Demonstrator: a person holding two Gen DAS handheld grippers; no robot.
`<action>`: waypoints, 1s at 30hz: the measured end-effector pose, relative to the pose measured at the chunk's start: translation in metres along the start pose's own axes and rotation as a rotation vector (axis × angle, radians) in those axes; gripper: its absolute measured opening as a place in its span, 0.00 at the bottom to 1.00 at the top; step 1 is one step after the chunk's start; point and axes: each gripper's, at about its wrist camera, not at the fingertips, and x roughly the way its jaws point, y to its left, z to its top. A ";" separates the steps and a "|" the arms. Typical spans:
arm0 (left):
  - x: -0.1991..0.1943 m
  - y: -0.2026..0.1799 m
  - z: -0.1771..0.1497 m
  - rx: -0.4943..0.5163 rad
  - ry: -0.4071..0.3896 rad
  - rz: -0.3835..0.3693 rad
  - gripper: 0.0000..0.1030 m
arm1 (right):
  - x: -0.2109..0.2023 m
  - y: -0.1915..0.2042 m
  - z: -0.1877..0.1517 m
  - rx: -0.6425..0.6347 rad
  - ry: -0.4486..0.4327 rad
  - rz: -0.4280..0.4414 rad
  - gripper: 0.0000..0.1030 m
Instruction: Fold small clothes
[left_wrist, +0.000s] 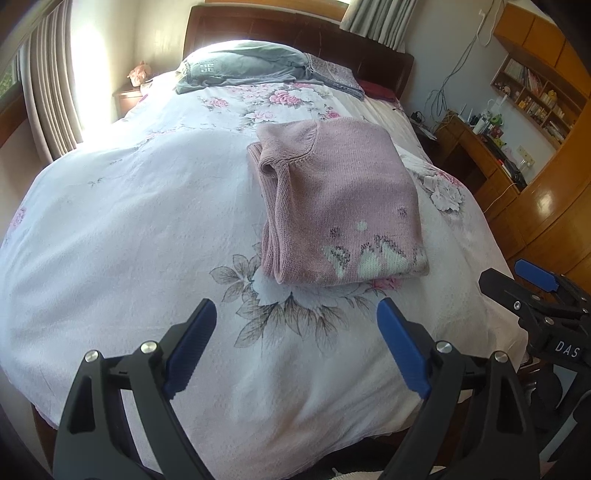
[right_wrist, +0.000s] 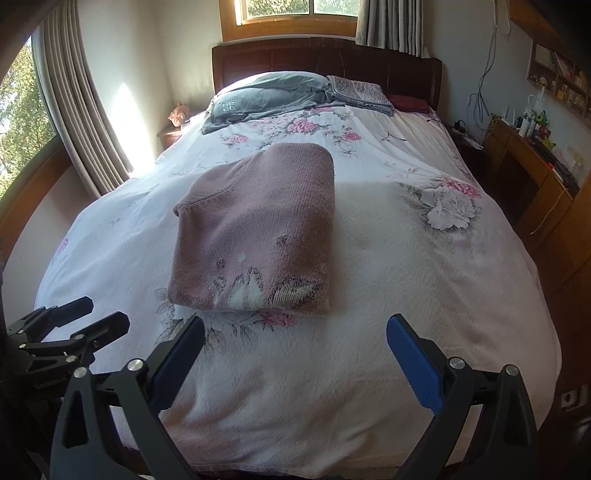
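A pink knitted sweater (left_wrist: 340, 199) (right_wrist: 258, 229) lies folded into a thick rectangle on the floral bedspread (left_wrist: 129, 229) (right_wrist: 406, 277), its white pattern toward the foot of the bed. My left gripper (left_wrist: 297, 314) hovers open just short of the sweater's near edge, with nothing between its blue pads. My right gripper (right_wrist: 295, 328) is open too, held above the bed's foot in front of the sweater. Each gripper also shows in the other's view: the right gripper (left_wrist: 517, 280) at the right edge, the left gripper (right_wrist: 88, 314) at the lower left.
A grey pillow (left_wrist: 243, 62) (right_wrist: 266, 92) and folded patterned cloth (left_wrist: 336, 74) (right_wrist: 358, 92) lie at the dark headboard (right_wrist: 325, 55). Curtains (right_wrist: 81, 122) and a nightstand stand to the left. A cluttered wooden desk (left_wrist: 476, 147) (right_wrist: 524, 147) and shelves line the right wall.
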 end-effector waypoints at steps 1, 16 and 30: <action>0.000 0.000 0.000 0.000 0.001 0.000 0.85 | 0.001 -0.001 0.000 0.003 0.001 -0.001 0.96; 0.006 -0.004 0.003 0.008 0.019 0.003 0.86 | 0.008 -0.008 0.001 0.029 0.011 -0.007 0.96; 0.011 -0.001 0.004 0.001 0.032 0.001 0.86 | 0.014 -0.009 0.003 0.025 0.006 -0.040 0.96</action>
